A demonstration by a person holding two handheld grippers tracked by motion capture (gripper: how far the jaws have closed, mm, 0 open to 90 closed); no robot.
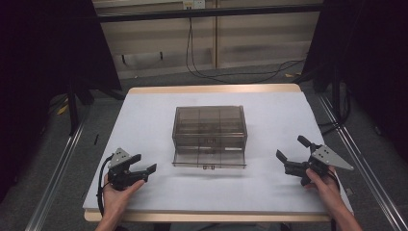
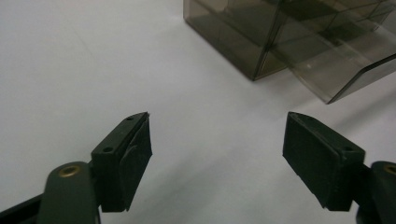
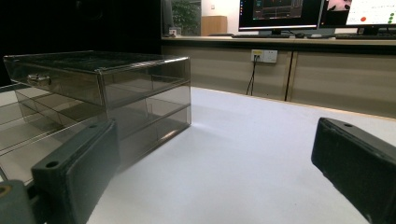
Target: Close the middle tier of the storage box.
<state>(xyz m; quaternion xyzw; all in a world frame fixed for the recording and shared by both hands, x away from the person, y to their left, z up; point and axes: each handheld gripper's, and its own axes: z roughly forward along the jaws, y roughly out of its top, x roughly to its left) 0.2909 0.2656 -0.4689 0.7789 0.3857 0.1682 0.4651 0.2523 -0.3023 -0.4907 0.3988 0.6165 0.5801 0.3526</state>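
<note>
The room is dim: dark curtains close off both sides of the high view, and a pale panelled wall (image 1: 260, 43) with a black cable (image 1: 192, 53) hanging down it runs across the back. In the right gripper view, monitors (image 3: 280, 14) sit on a ledge above that wall, cut off by the top edge, with their screens too small to read.

The table (image 1: 144, 125) is covered in white, with a wooden rim showing at its far and near edges.

Near the table's middle stands a smoky see-through drawer box (image 1: 210, 130). Its lowest drawer (image 1: 210, 160) is pulled out toward the person. The tinted walls make the inner dividers hard to follow, and whether anything lies in the compartments cannot be told. In the left gripper view the box runs off the top and right edges; in the right gripper view its left part is cut off.

The left hand-held gripper (image 1: 143, 163) rests low at the near left, well apart from the box, its jaws spread wide with only bare table between them. The right hand-held gripper (image 1: 292, 153) sits at the near right, also clear of the box, jaws wide apart and holding nothing. Both forearms are cut off by the bottom edge.
</note>
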